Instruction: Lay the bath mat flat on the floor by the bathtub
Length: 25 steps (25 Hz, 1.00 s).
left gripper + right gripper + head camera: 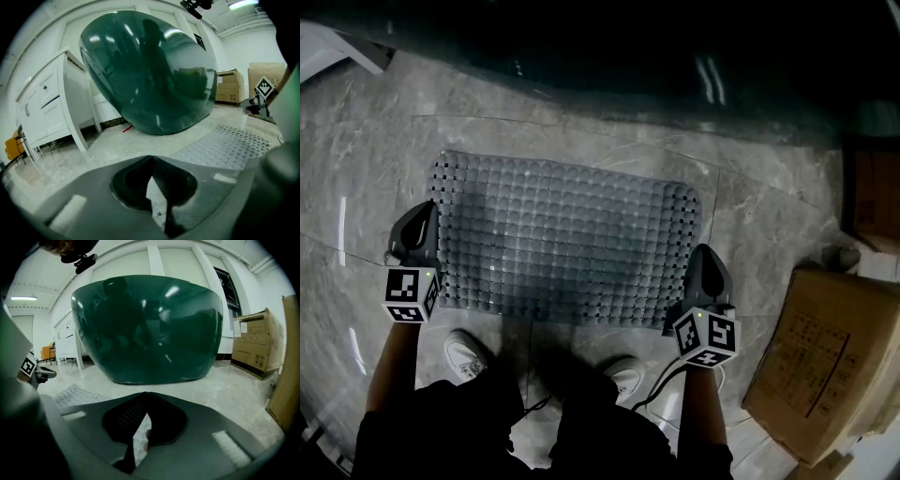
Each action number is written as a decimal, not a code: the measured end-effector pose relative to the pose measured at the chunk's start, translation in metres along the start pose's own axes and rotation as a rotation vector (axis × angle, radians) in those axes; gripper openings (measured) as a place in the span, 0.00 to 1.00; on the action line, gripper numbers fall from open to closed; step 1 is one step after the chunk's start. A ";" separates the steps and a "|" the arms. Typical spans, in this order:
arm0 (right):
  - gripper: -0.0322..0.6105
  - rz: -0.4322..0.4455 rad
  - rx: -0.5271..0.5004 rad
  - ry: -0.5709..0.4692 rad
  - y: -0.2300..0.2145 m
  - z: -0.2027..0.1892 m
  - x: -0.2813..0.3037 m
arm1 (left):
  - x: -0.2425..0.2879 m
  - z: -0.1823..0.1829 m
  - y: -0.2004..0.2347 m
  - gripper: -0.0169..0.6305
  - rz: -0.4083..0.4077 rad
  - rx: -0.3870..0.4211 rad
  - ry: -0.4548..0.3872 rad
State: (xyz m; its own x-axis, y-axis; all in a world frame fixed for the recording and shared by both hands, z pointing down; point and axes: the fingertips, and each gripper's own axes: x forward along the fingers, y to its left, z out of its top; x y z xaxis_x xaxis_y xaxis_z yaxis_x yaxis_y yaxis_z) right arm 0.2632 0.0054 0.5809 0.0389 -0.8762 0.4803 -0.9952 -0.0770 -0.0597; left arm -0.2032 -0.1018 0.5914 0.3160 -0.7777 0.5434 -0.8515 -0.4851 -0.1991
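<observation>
The grey studded bath mat [562, 239] lies flat on the marble floor, just in front of the dark green bathtub [628, 56]. My left gripper [420, 217] hangs over the mat's left edge, and my right gripper [706, 258] over its right edge. Both are above the mat and not touching it. In the left gripper view the jaws [151, 158] meet at the tip with nothing between them; the mat [225, 147] and the tub [150, 75] lie ahead. The right gripper [146, 394] is likewise shut and empty, facing the tub [147, 329].
Cardboard boxes [825, 366] stand on the floor at the right, close to the mat's right end. A white cabinet [47, 108] stands left of the tub. The person's white shoes [467, 354] stand just behind the mat's near edge, with a cable trailing beside them.
</observation>
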 end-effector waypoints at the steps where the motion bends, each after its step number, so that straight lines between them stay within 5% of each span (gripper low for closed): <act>1: 0.09 -0.004 -0.004 -0.009 0.000 0.007 -0.005 | -0.003 0.008 -0.001 0.03 0.001 0.003 -0.012; 25: 0.09 0.000 0.025 -0.055 -0.010 0.235 -0.151 | -0.133 0.226 -0.001 0.03 0.004 -0.050 -0.050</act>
State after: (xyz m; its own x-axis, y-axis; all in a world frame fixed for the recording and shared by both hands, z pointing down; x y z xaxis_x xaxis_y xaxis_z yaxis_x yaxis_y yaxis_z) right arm 0.2880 0.0266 0.3032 0.0444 -0.9012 0.4311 -0.9927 -0.0883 -0.0823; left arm -0.1498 -0.0887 0.3350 0.3322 -0.7993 0.5007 -0.8720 -0.4626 -0.1599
